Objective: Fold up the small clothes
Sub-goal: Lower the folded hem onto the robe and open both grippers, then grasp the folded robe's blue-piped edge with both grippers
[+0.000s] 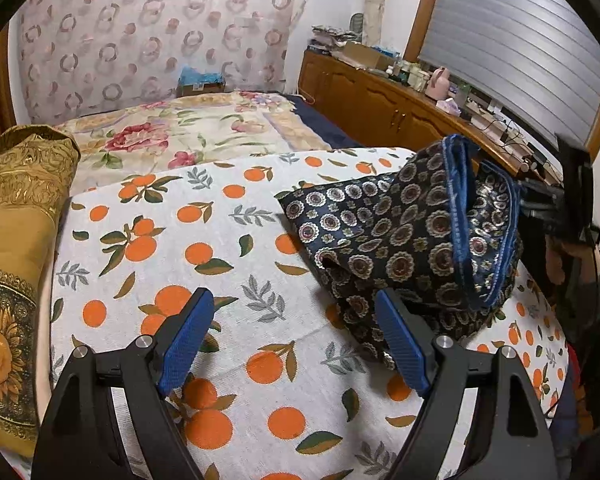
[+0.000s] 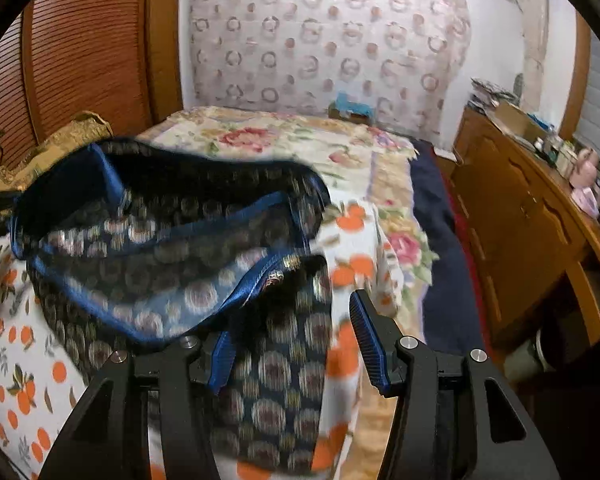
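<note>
A small dark navy garment [image 1: 412,240] with round medallion print and blue trim lies bunched on the orange-print cloth [image 1: 236,264] covering the bed. My left gripper [image 1: 296,332] is open and empty just left of the garment's near edge. In the left wrist view the right gripper [image 1: 540,204] shows at the garment's far right edge. In the right wrist view the garment [image 2: 188,264] is blurred and drapes between the fingers of my right gripper [image 2: 292,340], whose jaws stand apart; the left blue pad [image 2: 222,360] is partly covered by cloth.
A gold patterned pillow [image 1: 16,240] lies at the left of the bed. A floral quilt [image 1: 188,132] covers the far half. A wooden cabinet [image 1: 380,104] with clutter on top runs along the right side. A wooden slatted door [image 2: 80,48] stands at the left.
</note>
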Motion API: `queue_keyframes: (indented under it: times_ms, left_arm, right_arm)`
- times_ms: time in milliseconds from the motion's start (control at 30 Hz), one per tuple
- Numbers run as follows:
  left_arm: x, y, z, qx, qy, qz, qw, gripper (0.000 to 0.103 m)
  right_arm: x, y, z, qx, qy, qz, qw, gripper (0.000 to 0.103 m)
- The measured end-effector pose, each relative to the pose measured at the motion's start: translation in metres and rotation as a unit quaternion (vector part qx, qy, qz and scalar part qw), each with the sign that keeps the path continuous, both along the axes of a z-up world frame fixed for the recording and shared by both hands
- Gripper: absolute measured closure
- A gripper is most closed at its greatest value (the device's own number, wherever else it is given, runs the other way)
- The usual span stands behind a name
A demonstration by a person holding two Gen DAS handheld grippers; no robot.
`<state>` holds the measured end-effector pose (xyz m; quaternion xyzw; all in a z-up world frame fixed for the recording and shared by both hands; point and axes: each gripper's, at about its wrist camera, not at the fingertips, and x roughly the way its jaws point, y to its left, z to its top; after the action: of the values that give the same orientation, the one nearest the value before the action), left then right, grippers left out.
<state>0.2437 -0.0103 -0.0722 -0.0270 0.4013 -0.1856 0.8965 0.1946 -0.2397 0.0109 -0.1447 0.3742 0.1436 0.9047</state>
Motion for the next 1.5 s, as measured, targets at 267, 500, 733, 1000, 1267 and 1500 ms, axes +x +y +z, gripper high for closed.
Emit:
queue_keyframes:
  times_ms: [267, 500, 733, 1000, 1267, 1500]
  left_arm:
    - [0.009, -0.005, -0.004, 0.004, 0.011, -0.003, 0.9999, 0.020]
    - [0.019, -0.012, -0.004, 0.010, 0.016, -0.010, 0.9998, 0.020]
    - [0.046, -0.024, 0.003, 0.008, 0.013, -0.024, 0.9996, 0.020]
    - [0.077, -0.026, -0.007, 0.006, 0.036, -0.023, 0.9991, 0.020]
    - [0.089, -0.034, -0.019, -0.009, 0.061, -0.035, 0.9975, 0.036]
    - [0.098, -0.043, -0.021, -0.046, 0.083, -0.071, 0.9930, 0.091]
  right_arm:
    - [0.043, 0.007, 0.009, 0.061, 0.014, 0.049, 0.997, 0.094]
    - [0.063, -0.011, 0.013, 0.076, 0.004, -0.031, 0.997, 0.098]
    - [0.048, 0.009, 0.011, 0.059, 0.007, -0.059, 0.996, 0.090]
    - [0.022, 0.003, 0.016, 0.070, 0.006, -0.069, 0.995, 0.046]
    - [0.020, 0.010, 0.002, 0.062, 0.038, -0.062, 0.995, 0.046]
    - [0.032, 0.003, -0.003, 0.065, 0.061, -0.070, 0.994, 0.042]
